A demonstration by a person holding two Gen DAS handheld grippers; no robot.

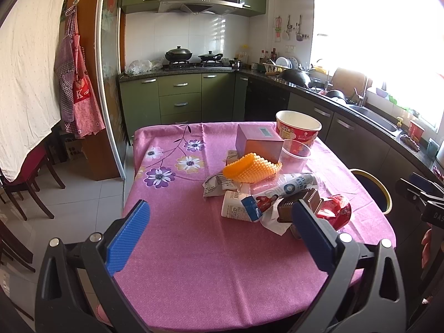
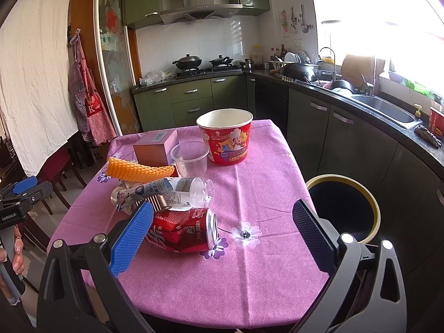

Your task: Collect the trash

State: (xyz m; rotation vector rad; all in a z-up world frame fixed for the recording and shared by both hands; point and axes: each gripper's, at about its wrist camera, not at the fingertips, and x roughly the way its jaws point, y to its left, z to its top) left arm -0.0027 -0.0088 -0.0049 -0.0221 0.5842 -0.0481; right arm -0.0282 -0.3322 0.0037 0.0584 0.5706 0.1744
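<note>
1. The trash lies in a heap on the table (image 2: 249, 277), which is covered with a pink flowered cloth; the heap is on the side toward the dark cabinets in the left wrist view
2. Nearest to the right tongs (image 2: 224, 233) is a crushed red can (image 2: 180, 233) lying on its side; in the left wrist view it (image 1: 337, 213) is partly hidden behind a blue pad
3. Behind the can lie a clear plastic bottle (image 2: 186, 190) with a white and blue label, a white carton (image 1: 236, 208) and crumpled wrappers; they overlap, so their edges are hard to tell apart
4. A small brown ribbed object (image 1: 298, 204) sits on the heap; I cannot tell what it is
5. An orange foam net (image 1: 251, 168) rests on top, leaning at a purple box (image 1: 258, 141)
6. Beside the box stand a clear plastic cup (image 2: 191, 158) and a red paper bucket (image 2: 226, 136), both upright
7. A black bin (image 2: 344, 208) with a yellow rim stands just beside the table; the right tongs cover its near part
8. The left tongs (image 1: 220, 233) are spread wide and grip nothing, above the cloth
9. The right tongs are also spread wide, with nothing between the pads
10. A hand (image 2: 16, 252) is cut off at the picture edge
</note>
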